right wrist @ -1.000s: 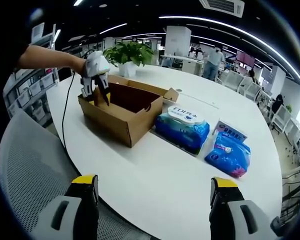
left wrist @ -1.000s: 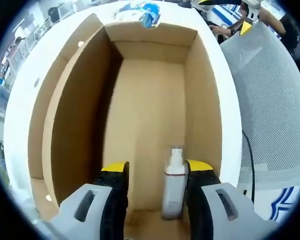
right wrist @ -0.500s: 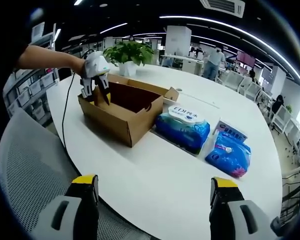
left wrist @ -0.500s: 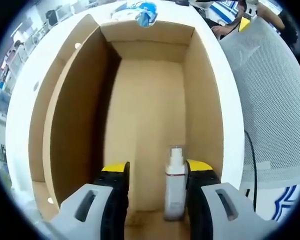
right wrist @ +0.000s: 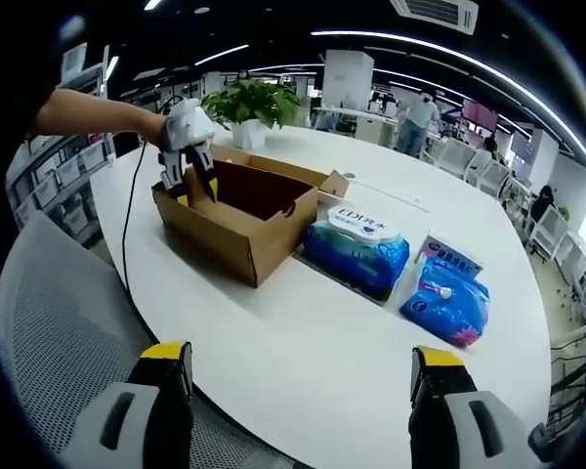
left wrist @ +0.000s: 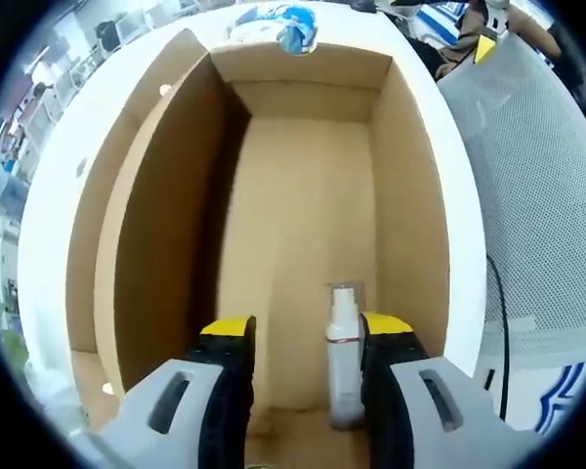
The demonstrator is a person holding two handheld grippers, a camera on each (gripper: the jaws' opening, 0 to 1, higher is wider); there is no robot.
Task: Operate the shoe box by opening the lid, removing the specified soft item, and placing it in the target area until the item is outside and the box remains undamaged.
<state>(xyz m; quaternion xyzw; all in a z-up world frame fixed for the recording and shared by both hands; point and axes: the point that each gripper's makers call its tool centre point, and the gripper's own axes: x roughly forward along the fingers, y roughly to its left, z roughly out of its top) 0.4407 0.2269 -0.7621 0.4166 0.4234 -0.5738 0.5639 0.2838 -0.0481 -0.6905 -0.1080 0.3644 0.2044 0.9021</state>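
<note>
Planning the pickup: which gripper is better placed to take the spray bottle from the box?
Left. The left gripper is already down inside the cardboard box, jaws open around the spray bottle. The right gripper hovers open at the table's near edge, far from the box.

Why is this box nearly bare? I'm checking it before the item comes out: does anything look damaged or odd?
No damage shows. The cardboard box stands open with straight walls. The oddity: a small white spray bottle is inside, upright between the left gripper's open jaws, not a soft item.
</note>
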